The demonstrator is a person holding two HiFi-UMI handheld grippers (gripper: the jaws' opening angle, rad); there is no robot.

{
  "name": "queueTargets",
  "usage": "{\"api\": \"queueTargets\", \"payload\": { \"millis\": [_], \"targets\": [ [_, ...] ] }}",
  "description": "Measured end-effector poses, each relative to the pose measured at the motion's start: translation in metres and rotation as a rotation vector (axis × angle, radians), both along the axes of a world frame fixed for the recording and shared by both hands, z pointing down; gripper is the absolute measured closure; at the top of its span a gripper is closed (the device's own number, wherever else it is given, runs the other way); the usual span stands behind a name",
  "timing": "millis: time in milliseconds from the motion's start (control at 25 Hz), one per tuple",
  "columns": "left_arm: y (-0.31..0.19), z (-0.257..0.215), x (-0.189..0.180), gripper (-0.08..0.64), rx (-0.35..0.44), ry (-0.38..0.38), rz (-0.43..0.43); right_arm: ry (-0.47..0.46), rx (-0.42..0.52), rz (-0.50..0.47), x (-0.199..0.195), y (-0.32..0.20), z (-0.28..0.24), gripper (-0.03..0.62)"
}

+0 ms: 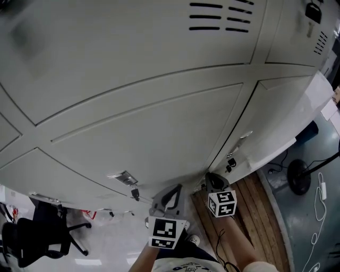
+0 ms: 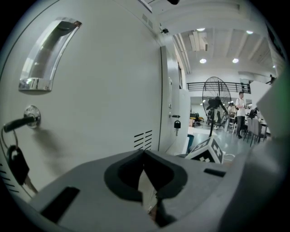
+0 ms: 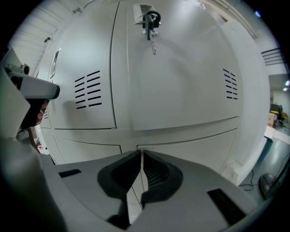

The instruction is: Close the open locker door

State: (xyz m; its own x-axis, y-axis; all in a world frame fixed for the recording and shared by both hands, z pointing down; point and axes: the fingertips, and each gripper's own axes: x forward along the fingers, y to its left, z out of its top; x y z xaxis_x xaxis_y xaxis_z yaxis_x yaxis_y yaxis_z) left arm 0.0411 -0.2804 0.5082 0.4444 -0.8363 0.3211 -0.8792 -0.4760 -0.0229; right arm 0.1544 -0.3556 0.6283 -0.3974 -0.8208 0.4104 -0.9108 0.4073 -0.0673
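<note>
Head view: left gripper [image 1: 168, 197] and right gripper [image 1: 215, 180] are low before the grey locker door [image 1: 276, 114], the right one beside its key [image 1: 230, 162].
Left gripper view: fingers [image 2: 131, 174] pressed together, empty.
Right gripper view: fingers [image 3: 123, 174] pressed together, empty; the door is straight ahead and looks near flush.

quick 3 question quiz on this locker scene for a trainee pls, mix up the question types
1. True or false: the left gripper has something clamped between its jaws.
2. In the right gripper view, what hangs from the lock at the top of the locker door? A) a key B) a towel C) a bag
3. In the left gripper view, what tall appliance stands on the floor beyond the lockers?

Key:
1. False: its jaws are together with nothing between them.
2. A
3. A pedestal fan
</note>
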Motion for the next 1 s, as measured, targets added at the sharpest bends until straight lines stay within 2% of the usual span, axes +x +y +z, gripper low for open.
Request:
{"api": "queueTargets", "payload": {
  "millis": [640,1000],
  "targets": [
    [0.002,-0.003,0.001,0.558,0.005,0.006,-0.018,-0.026,-0.007,0.019,0.006,0.0,0.001,0.56],
    [0.005,-0.017,0.001,0.558,0.036,0.028,-0.034,-0.018,0.059,0.067,0.021,0.03,-0.034,0.56]
  ]
}}
